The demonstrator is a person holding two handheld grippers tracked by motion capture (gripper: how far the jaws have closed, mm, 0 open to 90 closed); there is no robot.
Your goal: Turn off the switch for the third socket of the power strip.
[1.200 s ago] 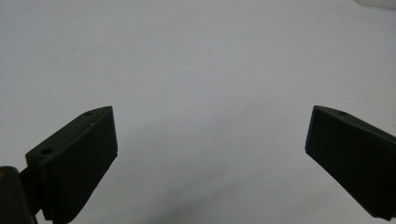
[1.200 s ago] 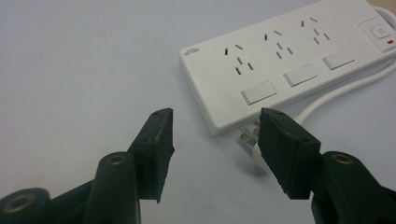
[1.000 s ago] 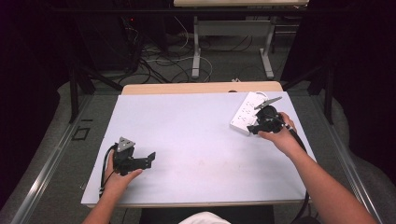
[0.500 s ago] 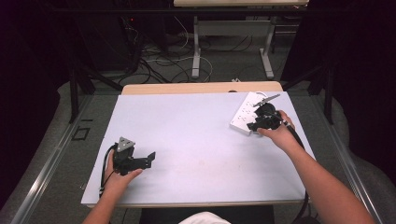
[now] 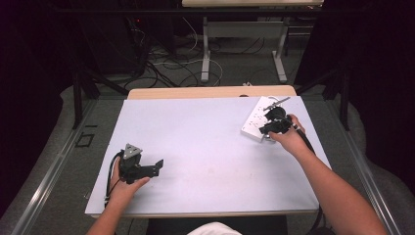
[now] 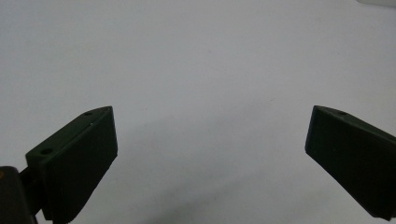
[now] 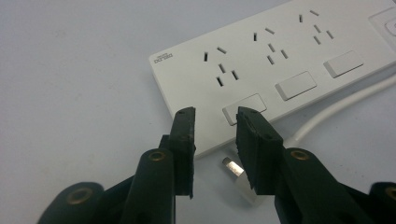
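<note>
Right claw (image 7: 214,122), lower centre of its own view: we see its jaws drawn close with a narrow gap, having just been closing, nothing pressed between them — poised at the near edge of the white power strip (image 7: 280,60), seemingly aimed at the nearest rocker switch (image 7: 244,108). A small metal piece (image 7: 232,166) lies below. Left claw (image 5: 155,166), lower left of the high view, rests wide open and idle. The pale desk (image 5: 205,147) stands over a cable-strewn floor (image 5: 166,63).

Lab: dark curtains (image 5: 29,73), floor cables (image 5: 171,63), test table (image 5: 195,147).
</note>
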